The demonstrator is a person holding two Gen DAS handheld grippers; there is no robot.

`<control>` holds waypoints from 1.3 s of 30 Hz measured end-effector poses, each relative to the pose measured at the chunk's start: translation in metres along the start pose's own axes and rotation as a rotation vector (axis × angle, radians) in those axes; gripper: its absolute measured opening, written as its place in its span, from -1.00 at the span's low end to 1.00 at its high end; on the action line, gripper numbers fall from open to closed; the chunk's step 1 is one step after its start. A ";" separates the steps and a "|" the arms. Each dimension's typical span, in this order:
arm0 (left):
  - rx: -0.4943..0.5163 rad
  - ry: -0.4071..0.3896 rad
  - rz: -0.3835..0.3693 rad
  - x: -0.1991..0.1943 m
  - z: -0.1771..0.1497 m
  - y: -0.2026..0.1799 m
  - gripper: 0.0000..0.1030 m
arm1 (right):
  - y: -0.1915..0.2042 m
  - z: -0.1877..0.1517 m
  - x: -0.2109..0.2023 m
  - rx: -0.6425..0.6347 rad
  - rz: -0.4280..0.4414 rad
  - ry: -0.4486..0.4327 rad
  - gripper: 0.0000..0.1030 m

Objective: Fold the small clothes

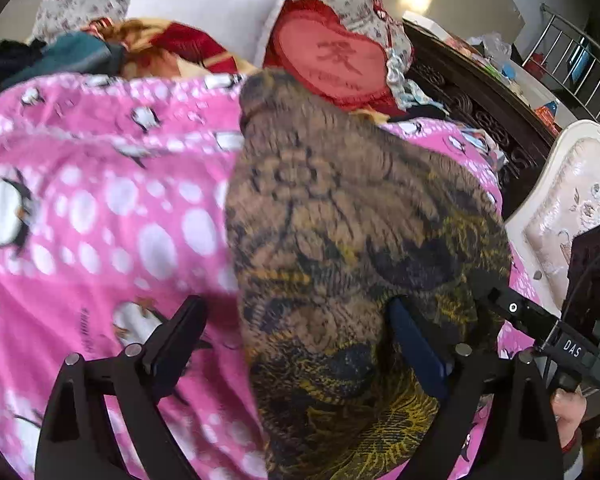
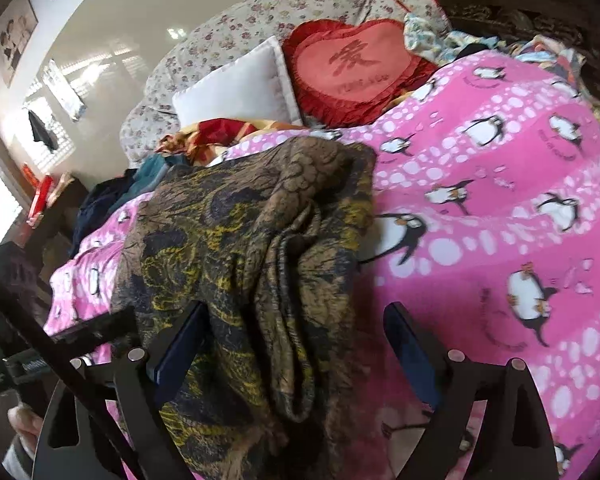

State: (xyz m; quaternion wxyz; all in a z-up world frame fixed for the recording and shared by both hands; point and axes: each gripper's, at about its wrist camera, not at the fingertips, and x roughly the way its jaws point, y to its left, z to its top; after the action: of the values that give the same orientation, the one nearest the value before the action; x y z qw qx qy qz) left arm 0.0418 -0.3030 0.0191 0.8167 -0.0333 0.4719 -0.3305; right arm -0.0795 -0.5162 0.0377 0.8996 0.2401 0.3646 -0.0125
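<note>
A brown, black and yellow patterned knit garment [image 1: 340,240] lies bunched on a pink penguin blanket [image 1: 100,200]. It also shows in the right wrist view [image 2: 240,240], folded over with creases. My left gripper [image 1: 296,320] is open, its jaws wide apart around the garment's near part. My right gripper [image 2: 296,328] is open too, its jaws wide on either side of the garment's near edge. The right gripper's body [image 1: 572,328] shows at the right of the left wrist view.
A red heart cushion [image 1: 332,60], a white pillow [image 1: 204,8] and a floral quilt [image 2: 260,12] lie at the far end of the bed. Loose dark clothes [image 1: 40,60] lie far left. A dark carved cabinet [image 1: 480,100] and cream headboard [image 1: 572,200] stand right.
</note>
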 end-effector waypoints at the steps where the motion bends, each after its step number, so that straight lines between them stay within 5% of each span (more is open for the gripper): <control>1: 0.001 0.002 -0.002 0.003 -0.002 0.000 0.80 | 0.001 -0.001 0.003 -0.003 0.015 0.001 0.73; 3: 0.002 -0.005 -0.004 0.004 -0.002 -0.001 0.77 | 0.007 -0.004 0.008 -0.024 0.042 0.000 0.19; 6: 0.005 0.014 -0.063 0.000 0.000 -0.004 0.00 | 0.021 -0.006 0.009 -0.057 0.018 -0.011 -0.04; 10: 0.016 -0.009 -0.056 -0.021 0.001 -0.011 -0.40 | 0.034 -0.004 -0.002 -0.062 0.038 -0.010 -0.32; 20: 0.072 -0.098 -0.054 -0.144 -0.034 -0.013 -0.41 | 0.087 -0.020 -0.067 -0.100 0.193 -0.016 -0.35; 28: -0.007 -0.011 0.050 -0.173 -0.112 0.030 -0.40 | 0.143 -0.082 -0.070 -0.169 0.261 0.090 -0.33; 32: -0.075 0.085 0.099 -0.144 -0.151 0.051 -0.22 | 0.149 -0.122 -0.031 -0.178 0.134 0.265 -0.03; 34: -0.060 0.048 0.135 -0.148 -0.158 0.051 -0.07 | 0.147 -0.133 -0.032 -0.221 0.046 0.246 0.27; 38: -0.020 -0.026 0.216 -0.172 -0.153 0.040 0.03 | 0.143 -0.128 -0.068 -0.230 -0.017 0.152 0.30; 39: -0.006 -0.055 0.237 -0.178 -0.151 0.036 0.19 | 0.145 -0.124 -0.076 -0.241 -0.032 0.122 0.30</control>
State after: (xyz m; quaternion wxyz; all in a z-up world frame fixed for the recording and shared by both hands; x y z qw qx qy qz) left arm -0.1195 -0.1348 0.0563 0.8626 0.0111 0.4508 -0.2293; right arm -0.1877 -0.3447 0.0726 0.8977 0.1248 0.4213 0.0318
